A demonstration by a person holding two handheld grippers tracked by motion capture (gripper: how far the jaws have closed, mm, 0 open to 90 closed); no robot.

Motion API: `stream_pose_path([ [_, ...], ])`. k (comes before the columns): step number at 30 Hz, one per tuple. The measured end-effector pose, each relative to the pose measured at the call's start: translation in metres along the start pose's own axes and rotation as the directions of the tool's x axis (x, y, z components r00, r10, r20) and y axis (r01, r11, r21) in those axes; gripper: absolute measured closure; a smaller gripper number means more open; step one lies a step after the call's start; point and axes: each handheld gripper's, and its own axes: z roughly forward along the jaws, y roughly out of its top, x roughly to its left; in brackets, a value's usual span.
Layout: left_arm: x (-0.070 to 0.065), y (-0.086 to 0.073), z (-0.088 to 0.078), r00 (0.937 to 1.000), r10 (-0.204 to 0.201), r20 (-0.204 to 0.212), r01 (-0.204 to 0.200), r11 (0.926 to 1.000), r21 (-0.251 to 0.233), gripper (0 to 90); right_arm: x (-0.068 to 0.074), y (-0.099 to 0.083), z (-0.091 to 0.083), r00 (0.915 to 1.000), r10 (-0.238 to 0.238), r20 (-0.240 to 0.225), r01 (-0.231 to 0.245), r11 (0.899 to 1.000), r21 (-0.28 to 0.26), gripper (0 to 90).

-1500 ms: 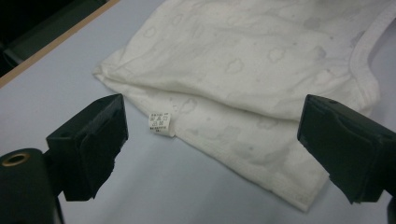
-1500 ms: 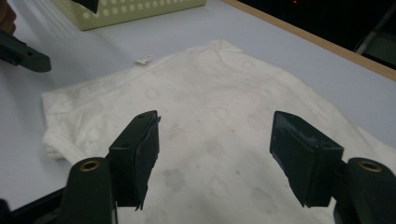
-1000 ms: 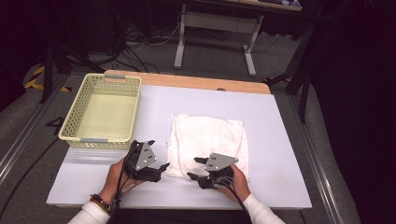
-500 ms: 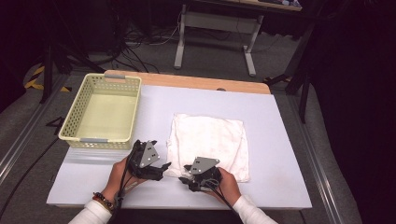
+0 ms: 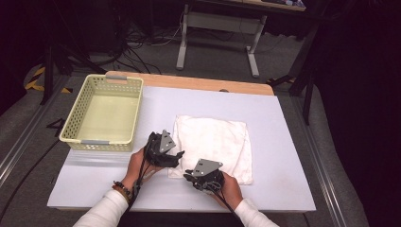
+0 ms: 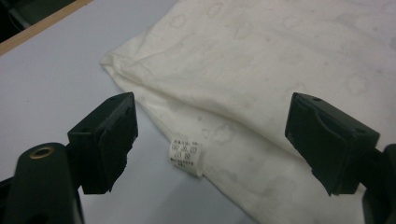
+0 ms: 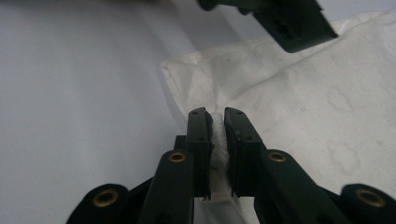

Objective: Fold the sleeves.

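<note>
Cloth (image 5: 213, 144) lay folded on the tabletop (image 5: 283, 156) right of the basket (image 5: 105, 113). We saw our right claw (image 7: 215, 122) clenched on its near edge; our left claw (image 6: 210, 140) hung released above the tag (image 6: 185, 155).

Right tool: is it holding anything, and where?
The right tool pinches the white cloth at its near edge by the corner. The left tool is open, holding nothing.
</note>
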Motion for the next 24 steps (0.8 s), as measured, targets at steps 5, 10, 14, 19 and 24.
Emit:
stream_pose_path([
  [5, 0.014, 0.012, 0.024, 0.9988, -0.045, -0.019, 0.046, 0.9986, 0.026, 19.4, 0.001, -0.001, -0.001, 0.9999, -0.012, -0.001, 0.012, 1.0, -0.002, 72.2],
  [10, 0.031, 0.022, 0.047, 0.994, -0.101, -0.043, 0.103, 0.9927, 0.062, 19.6, -0.001, -0.001, -0.001, 0.9999, -0.012, 0.012, 0.012, 1.0, -0.005, 41.3],
  [14, 0.042, 0.028, 0.061, 0.9906, -0.119, -0.067, 0.126, 0.9872, 0.099, 19.5, 0.0, 0.001, 0.0, 0.9998, -0.018, 0.012, 0.018, 1.0, 0.001, 42.1],
  [19, 0.055, 0.03, 0.074, 0.9827, -0.153, -0.104, 0.166, 0.977, 0.134, 19.5, 0.0, 0.005, 0.003, 0.9999, -0.01, 0.005, 0.01, 1.0, 0.012, 48.3],
  [24, 0.06, 0.029, 0.076, 0.9776, -0.165, -0.131, 0.184, 0.9712, 0.151, 24.1, 0.0, 0.009, 0.008, 0.9997, -0.005, 0.024, 0.005, 1.0, 0.015, 54.7],
])
